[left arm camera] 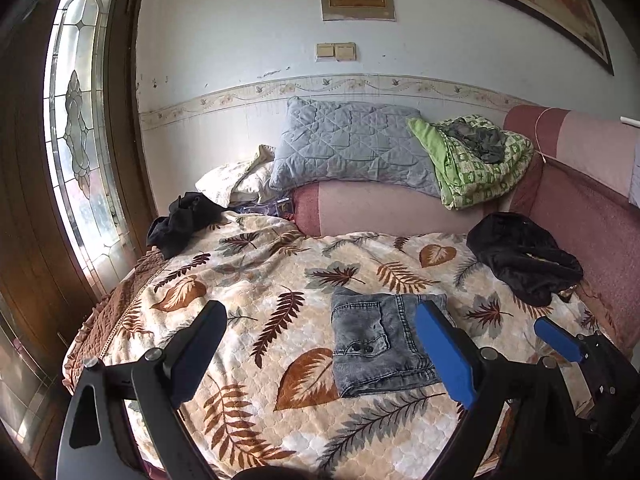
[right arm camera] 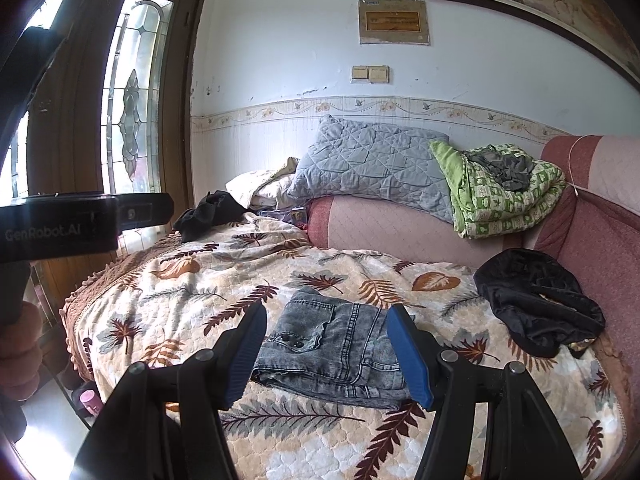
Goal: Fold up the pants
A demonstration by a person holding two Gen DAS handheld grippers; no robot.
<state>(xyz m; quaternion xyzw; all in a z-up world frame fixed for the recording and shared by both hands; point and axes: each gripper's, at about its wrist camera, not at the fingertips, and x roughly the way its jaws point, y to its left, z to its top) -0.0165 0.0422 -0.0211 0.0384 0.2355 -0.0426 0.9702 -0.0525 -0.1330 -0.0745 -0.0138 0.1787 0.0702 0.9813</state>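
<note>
A pair of grey washed jeans (left arm camera: 380, 344) lies folded into a small flat rectangle on the leaf-patterned blanket (left arm camera: 248, 280), pocket and rivets facing up. My left gripper (left arm camera: 320, 310) hovers at the near edge of the bed, jaws wide open and empty, with the jeans ahead and to the right. In the right wrist view the jeans (right arm camera: 332, 352) lie between and just beyond the blue pads of my right gripper (right arm camera: 327, 314). That gripper is open and its pads are not pressing the cloth. One blue finger (left arm camera: 558, 338) of it shows right of the jeans.
Two black garments lie crumpled, one at the right (right arm camera: 536, 304) and one at the far left (right arm camera: 208, 212). A grey pillow (right arm camera: 372, 164) and a green quilt (right arm camera: 504, 192) rest on the pink sofa back (right arm camera: 380, 228). A glazed wooden door (left arm camera: 76, 120) stands left.
</note>
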